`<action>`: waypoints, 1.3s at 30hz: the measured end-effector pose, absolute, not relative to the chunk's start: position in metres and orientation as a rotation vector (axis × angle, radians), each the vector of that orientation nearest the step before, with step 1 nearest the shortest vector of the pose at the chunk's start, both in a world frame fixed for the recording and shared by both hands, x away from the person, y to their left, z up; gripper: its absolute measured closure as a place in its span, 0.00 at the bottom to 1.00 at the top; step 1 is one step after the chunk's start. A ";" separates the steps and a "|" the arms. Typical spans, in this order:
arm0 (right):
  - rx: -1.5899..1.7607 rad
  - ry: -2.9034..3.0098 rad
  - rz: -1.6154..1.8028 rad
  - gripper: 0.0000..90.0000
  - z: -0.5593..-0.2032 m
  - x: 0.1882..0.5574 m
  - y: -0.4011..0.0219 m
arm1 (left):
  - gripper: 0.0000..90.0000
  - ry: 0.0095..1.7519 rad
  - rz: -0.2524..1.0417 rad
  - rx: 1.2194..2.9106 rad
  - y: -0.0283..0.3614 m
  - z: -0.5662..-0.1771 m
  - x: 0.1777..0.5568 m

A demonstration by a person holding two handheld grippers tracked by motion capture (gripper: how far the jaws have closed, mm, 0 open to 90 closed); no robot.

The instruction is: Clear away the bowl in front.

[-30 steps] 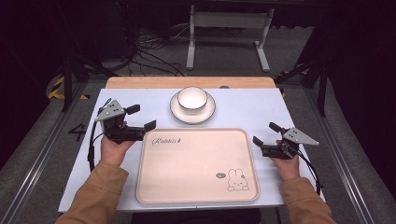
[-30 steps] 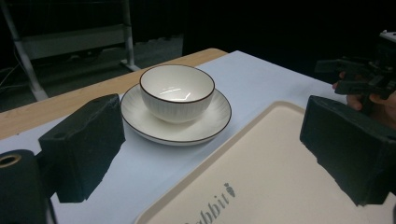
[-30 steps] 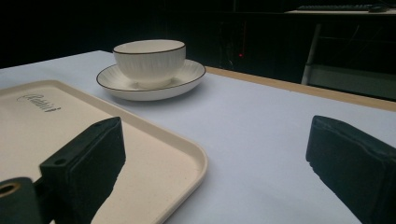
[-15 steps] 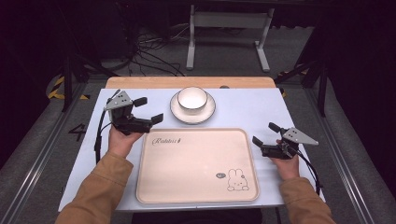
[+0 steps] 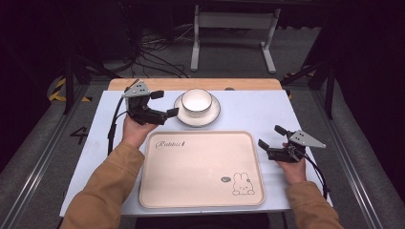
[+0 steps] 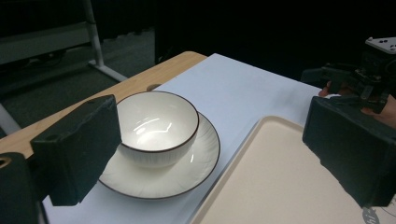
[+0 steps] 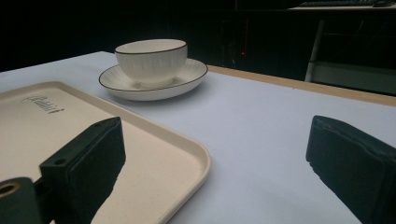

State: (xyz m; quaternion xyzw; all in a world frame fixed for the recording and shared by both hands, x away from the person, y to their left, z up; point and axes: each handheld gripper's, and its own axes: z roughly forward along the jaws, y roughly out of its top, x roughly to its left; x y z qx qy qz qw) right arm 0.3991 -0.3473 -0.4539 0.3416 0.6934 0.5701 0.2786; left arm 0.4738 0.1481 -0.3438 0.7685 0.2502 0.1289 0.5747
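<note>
Fingers of left gripper [image 5: 165, 103] moved closer to bowl [image 5: 197, 100].

Ahead of my left gripper [image 5: 165, 102], wide apart, only the bowl [image 5: 197, 100] on its saucer [image 5: 210, 116] blocks passage.

Bowl [image 6: 156, 126]: I see glossy white glazed ceramic, ribbed outside, with a dark rim. Saucer [image 6: 196, 163]: same glazed finish. Tray [image 5: 200, 167]: matt cream plastic, faintly speckled. Table [image 5: 248, 112]: smooth matt white top with a bare wood far edge. Left gripper [image 5: 165, 104]: matt black, rough-textured pads [image 6: 79, 149].
</note>
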 end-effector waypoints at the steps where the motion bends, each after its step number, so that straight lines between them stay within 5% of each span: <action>1: 0.917 1.860 1.532 0.06 -0.454 0.399 -0.347 | 0.06 0.579 0.294 1.812 0.145 -0.343 0.478; 26: 0.945 1.867 1.595 0.07 -0.453 0.400 -0.349 | 0.20 0.510 0.221 1.991 0.109 -0.329 0.527; 39: 0.964 1.886 1.595 0.17 -0.452 0.400 -0.351 | 0.27 0.510 0.226 2.076 0.084 -0.337 0.542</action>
